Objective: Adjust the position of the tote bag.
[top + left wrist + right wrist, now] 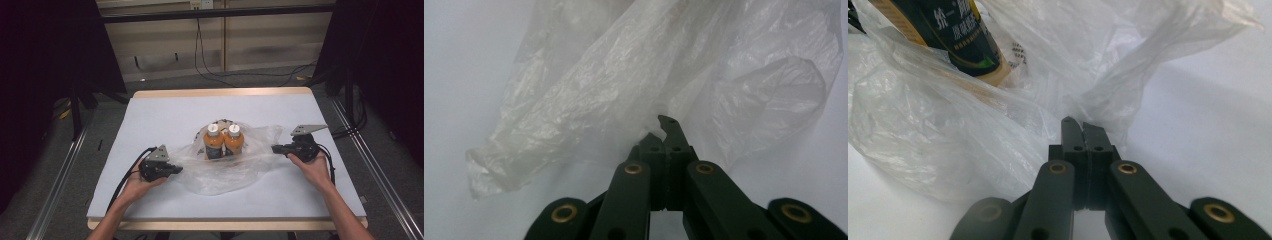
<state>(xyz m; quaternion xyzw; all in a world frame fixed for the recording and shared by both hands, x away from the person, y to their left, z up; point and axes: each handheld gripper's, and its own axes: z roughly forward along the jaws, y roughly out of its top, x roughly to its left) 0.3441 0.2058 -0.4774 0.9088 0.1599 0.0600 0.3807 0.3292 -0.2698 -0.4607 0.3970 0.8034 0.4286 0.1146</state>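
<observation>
Clear, milky plastic bag [225, 172]; two orange bottles [223, 142] with white caps and dark labels; pale blue-grey table cover [165, 112] with tan wood edge; black grippers, left [176, 170], right [275, 148].

two bottles [224, 142] side by side on the bag [235, 170], mid-table [165, 115]; my left gripper [176, 170] at its left edge, right gripper [276, 148] at its right.
</observation>
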